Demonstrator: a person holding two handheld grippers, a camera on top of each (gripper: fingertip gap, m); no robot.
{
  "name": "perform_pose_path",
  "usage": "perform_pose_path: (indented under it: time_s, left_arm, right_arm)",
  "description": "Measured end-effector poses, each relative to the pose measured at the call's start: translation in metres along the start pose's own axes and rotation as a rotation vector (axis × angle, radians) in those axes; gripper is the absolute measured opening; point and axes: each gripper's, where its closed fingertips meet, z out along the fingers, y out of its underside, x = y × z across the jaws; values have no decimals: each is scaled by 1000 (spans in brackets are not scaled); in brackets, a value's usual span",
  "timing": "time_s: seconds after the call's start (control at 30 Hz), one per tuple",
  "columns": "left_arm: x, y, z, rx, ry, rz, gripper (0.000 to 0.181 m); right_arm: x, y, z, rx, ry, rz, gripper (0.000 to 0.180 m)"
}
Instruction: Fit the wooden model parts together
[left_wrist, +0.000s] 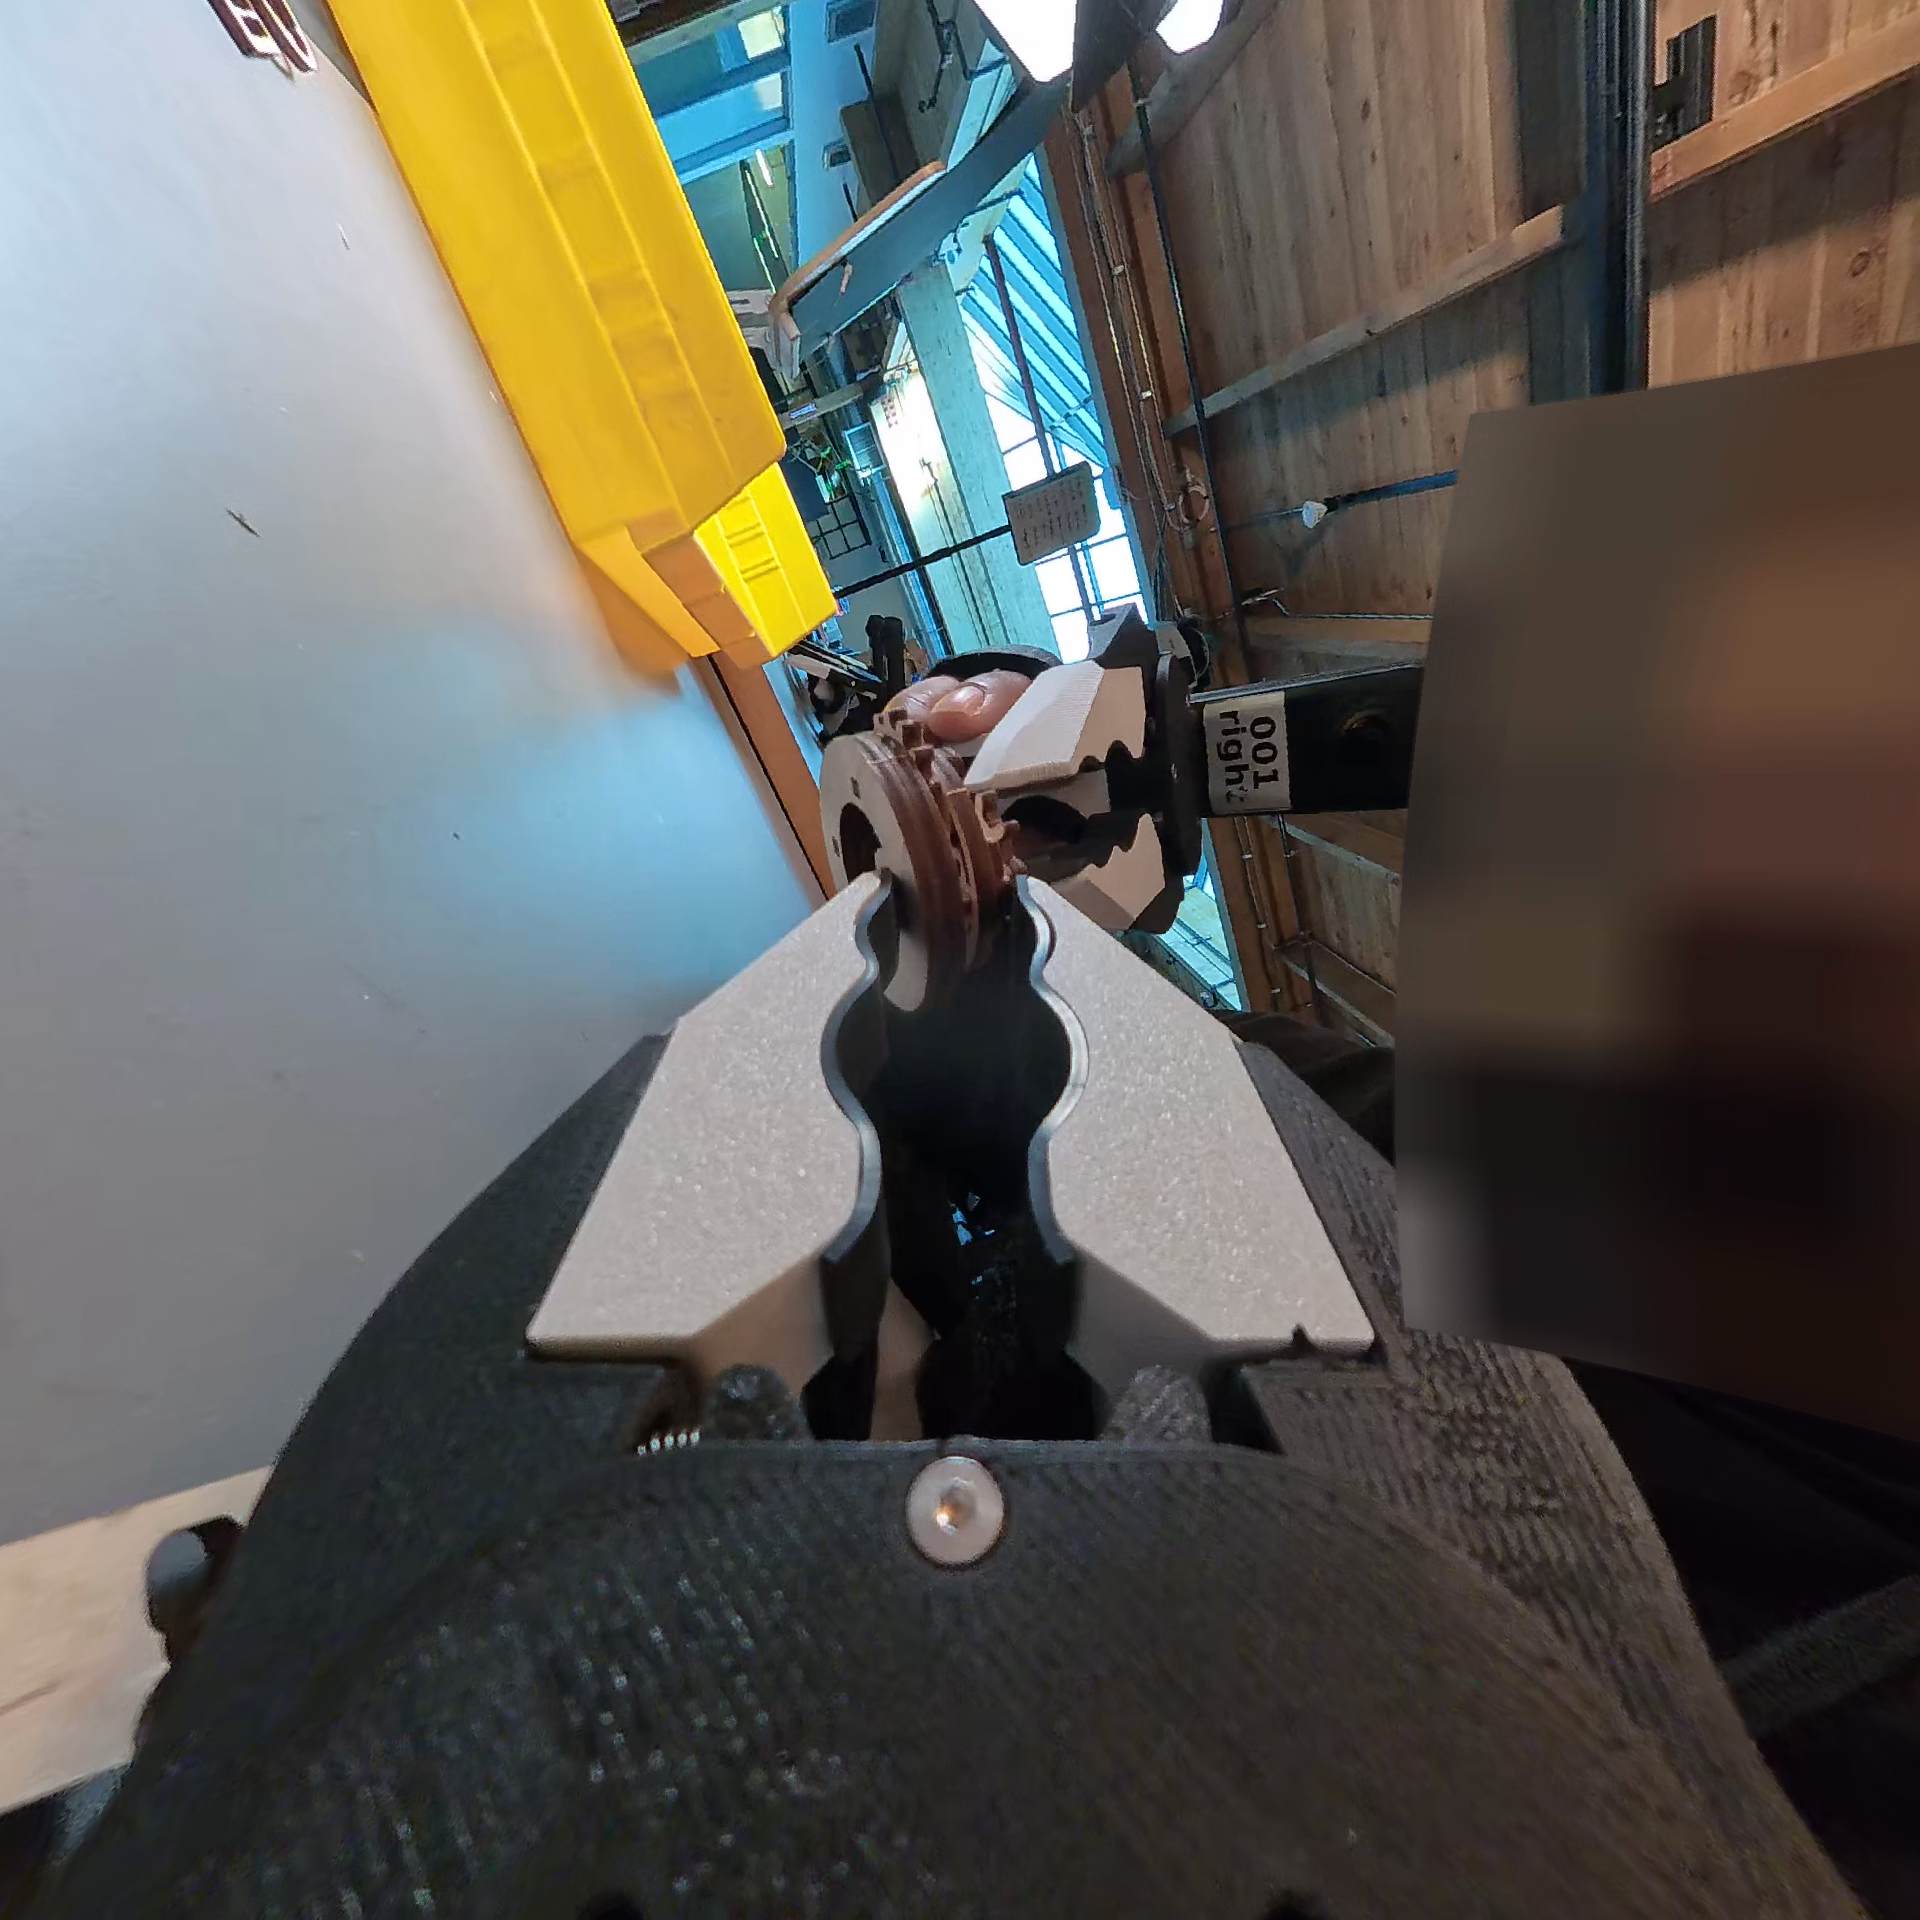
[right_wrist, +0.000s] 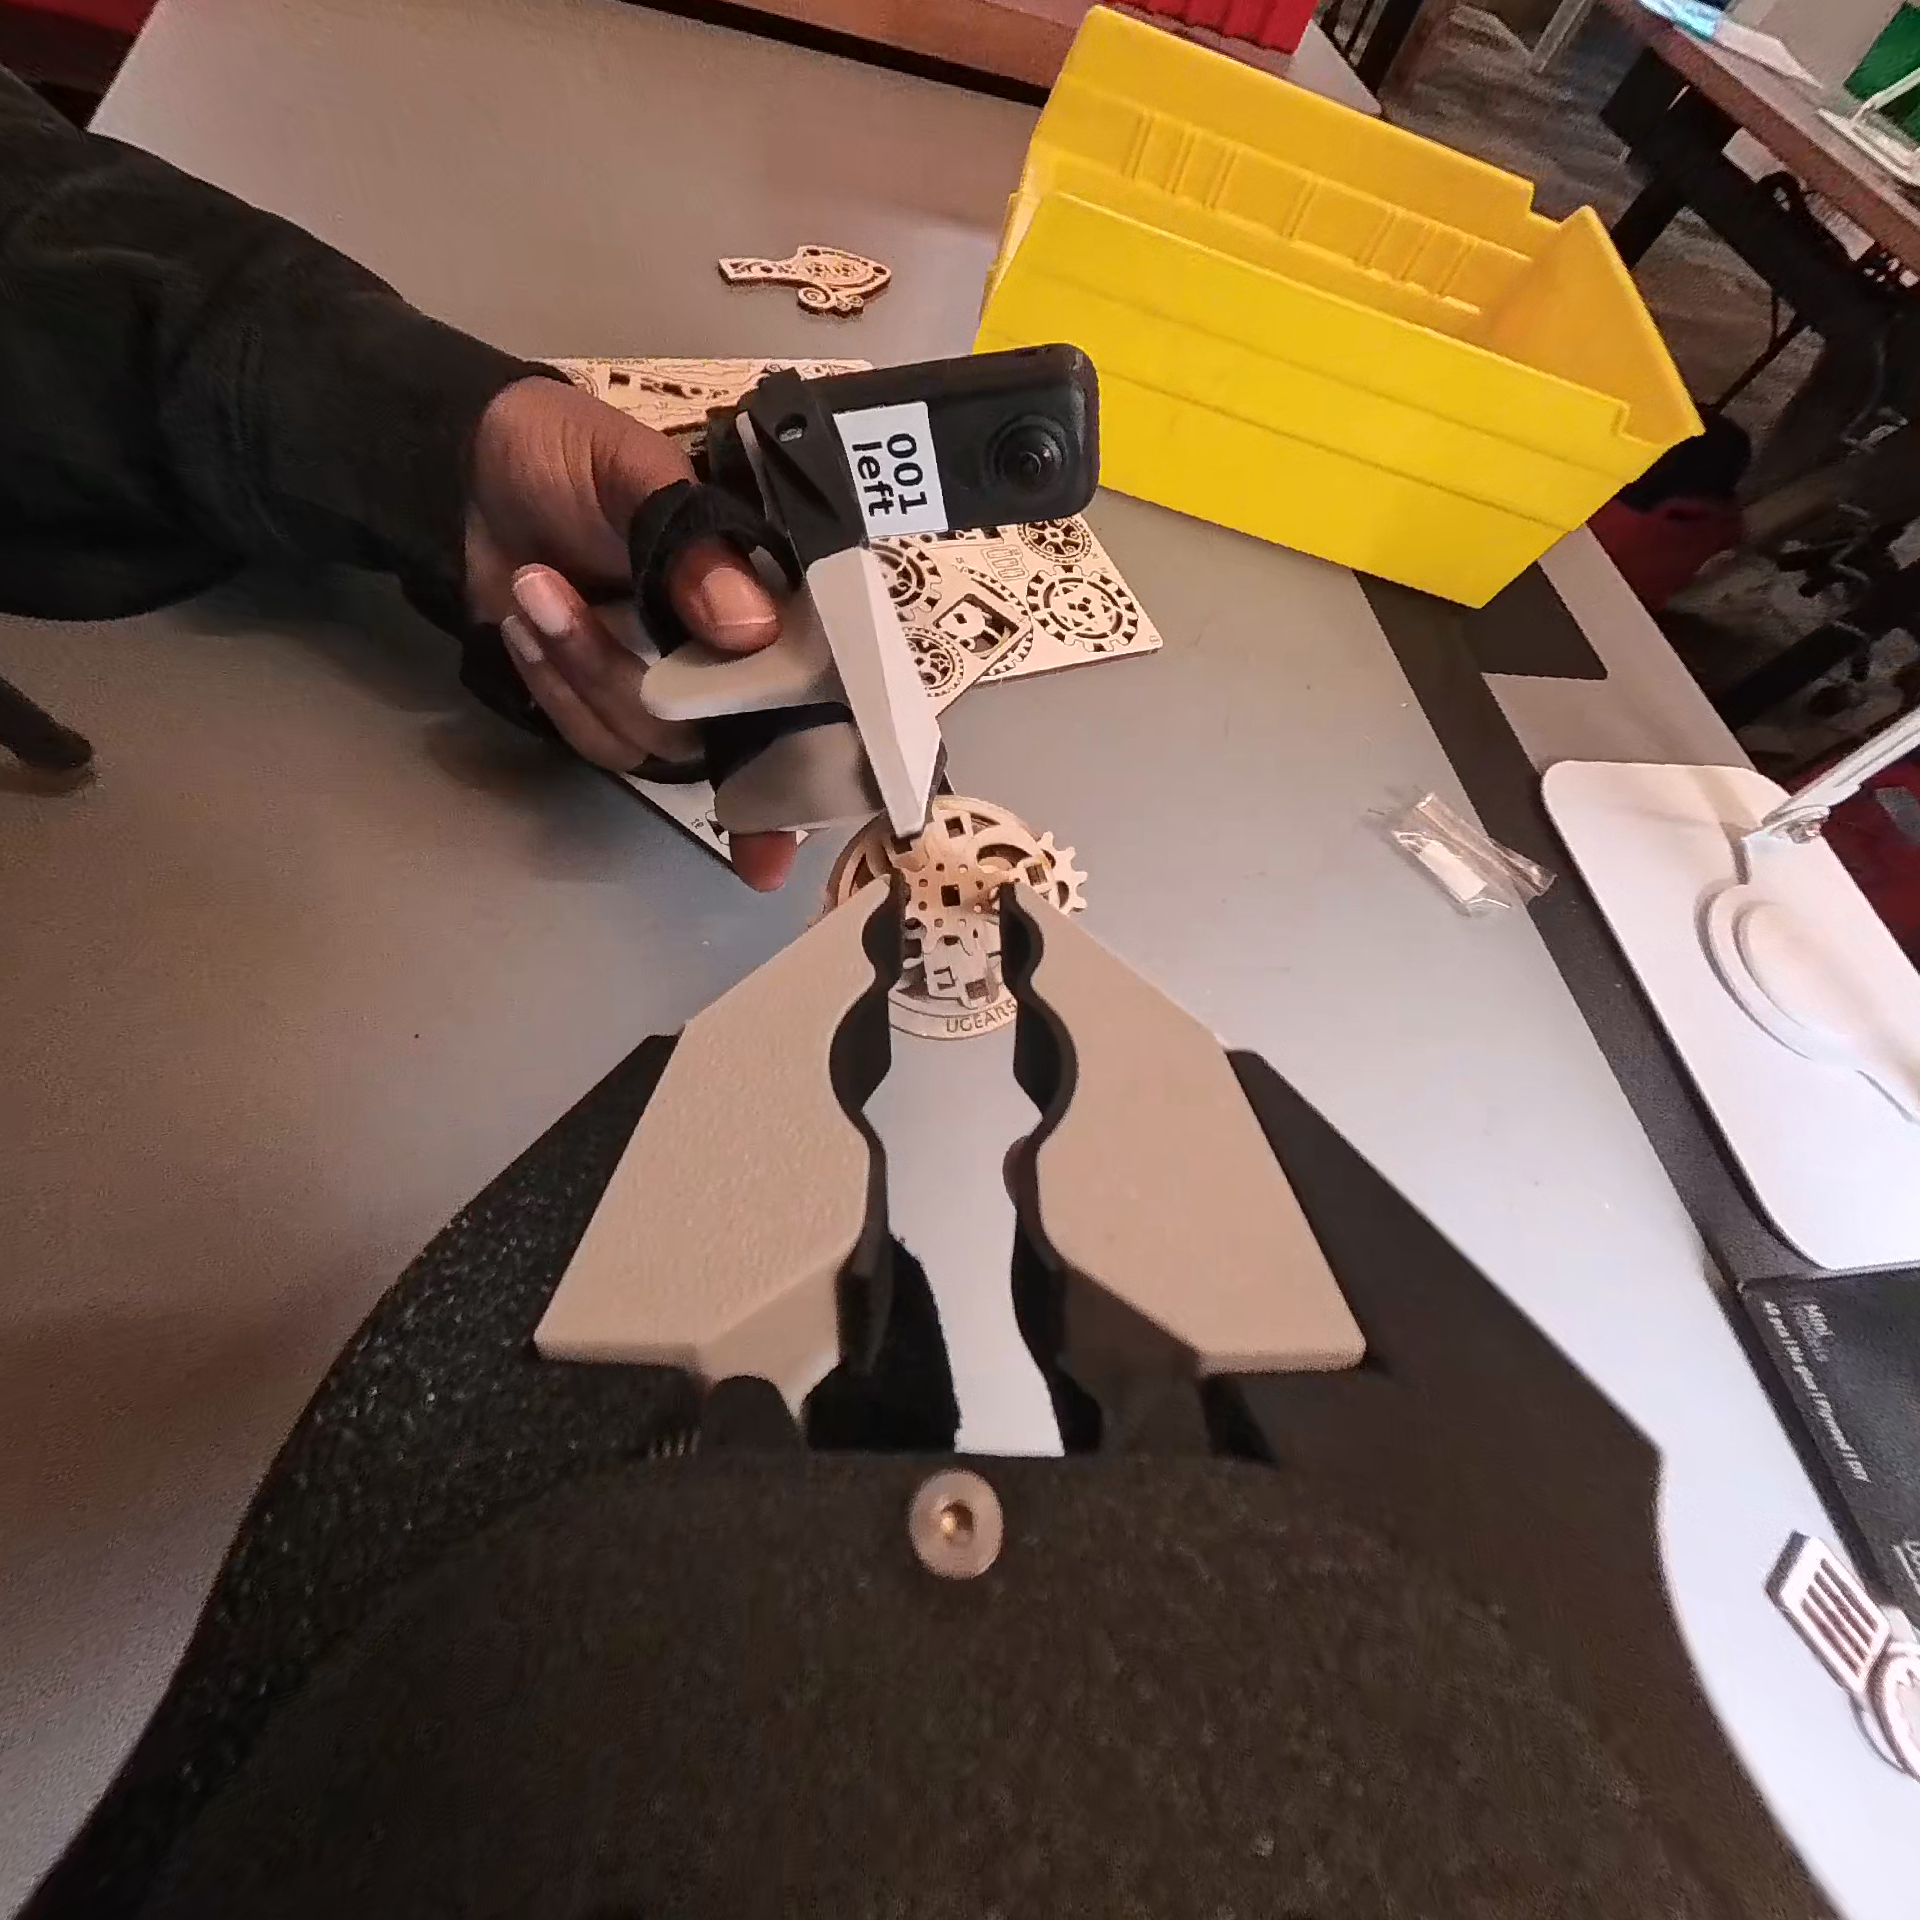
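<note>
1. Left wrist view. The left gripper (left_wrist: 951, 894) is clamped on the edge of the gear stack (left_wrist: 940, 831), a dark-edged pack of thin toothed wooden discs seen edge-on, with a pale disc bearing a round hole on its far face. The right gripper (left_wrist: 1013, 805) meets it from the opposite side, tips at the teeth. Whether those tips pinch a part cannot be told here. The stack is held in the air beside the table (left_wrist: 260, 727), clear of the yellow bin (left_wrist: 582, 312).

2. Step advice, as a judgement. Keep the left grip steady as the anchor. Press the small piece along the axle line, not at a slant, since thin plywood teeth would likely snap under side load.

3. Right wrist view. The right gripper (right_wrist: 951, 899) is closed on a small pale gear (right_wrist: 951, 894) with square cut-outs. The left gripper (right_wrist: 912, 831) nips the same assembly from above. A larger openwork wheel (right_wrist: 977, 842) sits behind. All held above the middle of the table (right_wrist: 1195, 779).

4. Also on the table: cut-out sheet (right_wrist: 1049, 603), loose scroll piece (right_wrist: 805, 275) toward the far edge, and bin (right_wrist: 1330, 343) at the far right.
</note>
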Motion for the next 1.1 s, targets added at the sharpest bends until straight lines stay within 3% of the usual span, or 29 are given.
perform_pose_path:
  time_s: [0.47,0.93,1.1]
  left_arm:
    - [-1,-1,-2,-12,-40,78,19]
    - [13,7,-1,-86,77,35,19]
    - [14,1,-2,-49,70,59,19]
  right_arm:
    - [1,0,4,-38,21,23,15]
    - [-11,-9,-5,-6,-96,-117,16]
    - [-6,-11,-3,24,-72,-36,16]
